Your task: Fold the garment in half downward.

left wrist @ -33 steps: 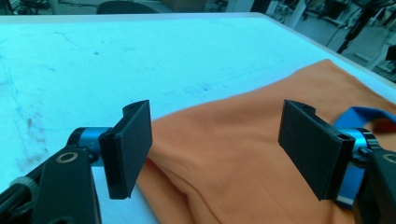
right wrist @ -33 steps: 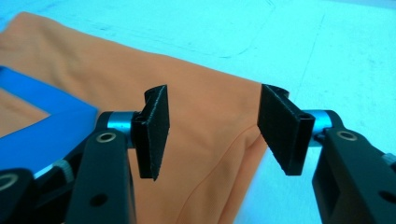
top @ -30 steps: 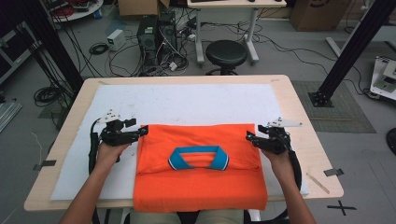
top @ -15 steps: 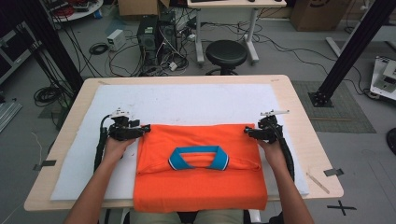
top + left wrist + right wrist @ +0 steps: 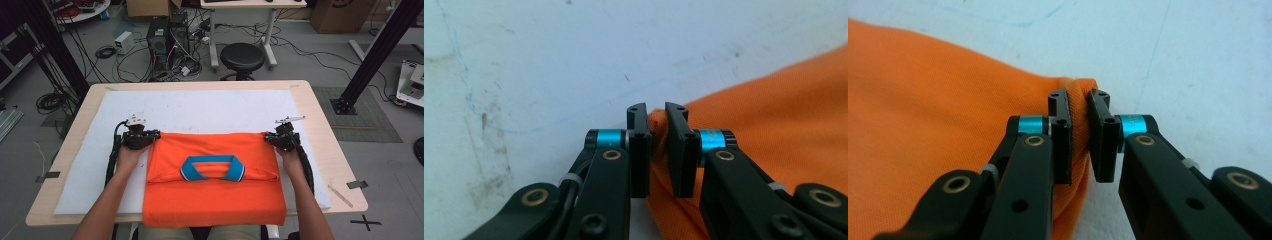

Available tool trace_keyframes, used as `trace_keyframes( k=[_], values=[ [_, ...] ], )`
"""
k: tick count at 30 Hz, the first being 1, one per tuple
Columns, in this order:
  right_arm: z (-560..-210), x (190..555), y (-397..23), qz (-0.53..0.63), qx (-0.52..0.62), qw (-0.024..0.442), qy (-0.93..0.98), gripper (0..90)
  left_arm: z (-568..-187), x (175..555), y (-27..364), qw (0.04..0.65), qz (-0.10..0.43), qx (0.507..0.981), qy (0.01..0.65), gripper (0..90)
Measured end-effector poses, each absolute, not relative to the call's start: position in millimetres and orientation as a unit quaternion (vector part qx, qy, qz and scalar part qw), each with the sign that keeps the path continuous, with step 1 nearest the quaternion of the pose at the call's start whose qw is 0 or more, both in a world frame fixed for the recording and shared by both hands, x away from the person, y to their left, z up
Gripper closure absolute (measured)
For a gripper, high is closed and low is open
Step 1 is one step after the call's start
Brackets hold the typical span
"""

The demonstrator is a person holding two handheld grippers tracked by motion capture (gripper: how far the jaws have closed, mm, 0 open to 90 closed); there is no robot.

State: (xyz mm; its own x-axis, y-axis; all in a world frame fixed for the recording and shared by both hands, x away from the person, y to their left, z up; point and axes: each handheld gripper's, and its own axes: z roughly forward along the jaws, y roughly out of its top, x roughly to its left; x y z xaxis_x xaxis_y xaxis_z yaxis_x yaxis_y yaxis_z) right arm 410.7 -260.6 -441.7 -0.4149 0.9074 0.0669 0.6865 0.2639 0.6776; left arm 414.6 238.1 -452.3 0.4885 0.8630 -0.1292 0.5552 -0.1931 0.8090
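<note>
**High view: both grippers pinch the far corners of a folded orange shirt**

High view, nearest edge first: two forearms come in from the bottom, one on each side of the orange polo shirt, whose near hem hangs just over the table's front edge. The shirt lies flat on a white mat that covers most of the wooden table. Its blue collar sits in the middle, on the folded upper layer.

Farther up, the left gripper meets the shirt's far left corner and the right gripper meets its far right corner. Both sets of jaws have just been closing, with fabric between them.

Left gripper view: the two black jaws stand nearly together, and a small bunch of orange cloth is pressed between the pads. White mat lies beyond and to one side.

Right gripper view: the jaws are likewise clamped on a pinched fold of the shirt's edge, with bare mat past it.

Beyond the table, on the floor, stand a black stool and a computer tower among loose cables.
</note>
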Motion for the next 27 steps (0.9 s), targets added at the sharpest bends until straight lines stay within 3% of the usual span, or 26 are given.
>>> trace_keyframes(
  k=[9, 25, 27],
  values=[
    [-435, 426, -266, 0.344, 0.527, 0.183, 0.755, 82.7, -444, 435, 236, 0.456, 0.193, 0.719, 0.487, 81.1],
    [-430, 464, -258, 0.357, 0.542, 0.229, 0.726, 82.6, -447, 472, 233, 0.446, 0.199, 0.71, 0.507, 80.8],
    [-432, 465, -256, 0.354, 0.544, 0.23, 0.725, 82.3, -449, 473, 234, 0.447, 0.191, 0.706, 0.514, 75.7]
  ],
)
